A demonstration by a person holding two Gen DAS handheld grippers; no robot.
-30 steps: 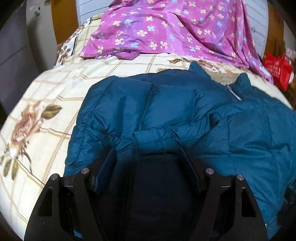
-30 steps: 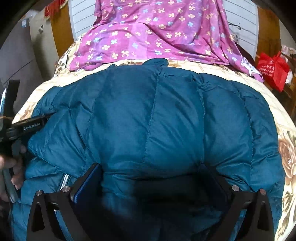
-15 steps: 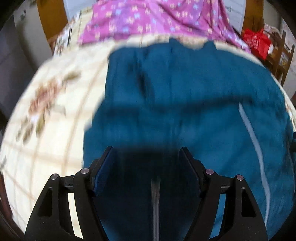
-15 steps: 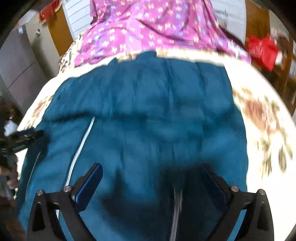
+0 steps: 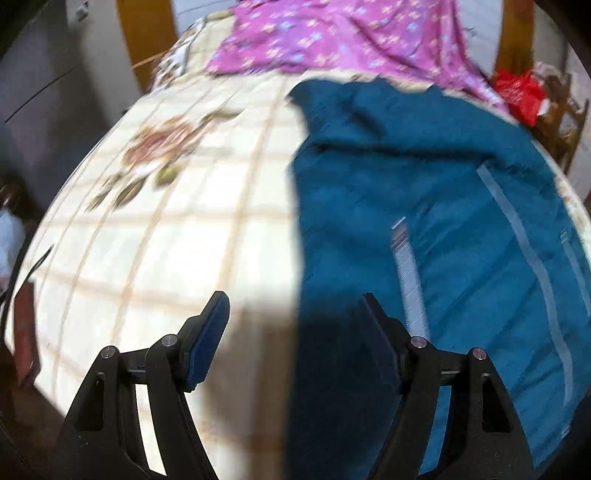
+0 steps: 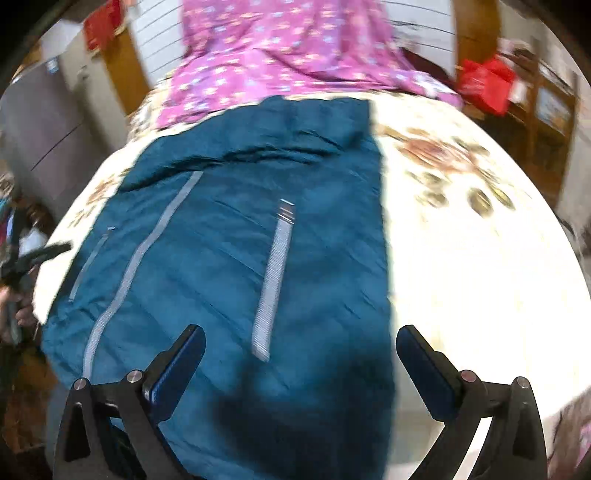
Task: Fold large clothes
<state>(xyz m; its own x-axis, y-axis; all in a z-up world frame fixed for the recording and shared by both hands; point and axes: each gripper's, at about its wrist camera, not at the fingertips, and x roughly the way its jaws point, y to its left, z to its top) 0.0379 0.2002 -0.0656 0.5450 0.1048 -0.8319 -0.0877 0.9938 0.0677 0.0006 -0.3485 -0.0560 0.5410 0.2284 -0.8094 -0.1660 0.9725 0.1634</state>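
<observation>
A wide bed (image 5: 155,229) with a cream checked sheet printed with brown roses fills both views. At its far end lies a purple flowered cloth (image 5: 332,33), which reaches up toward the headboard. The teal padded jacket (image 6: 236,251) is spread flat in the middle of the bed, collar end toward the purple cloth, the front side up. Its grey main zipper (image 6: 136,266) runs along the length, and a shorter grey pocket zipper (image 6: 275,273) lies beside it. A red bag (image 5: 521,90) stands off the bed at the far right side. The left hand-held gripper (image 5: 293,328) is released, jaws wide apart and holding nothing, above the left edge of the jacket. The right hand-held gripper (image 6: 301,354) is also released and empty, above the jacket's right edge. Both views are somewhat blurred.
</observation>
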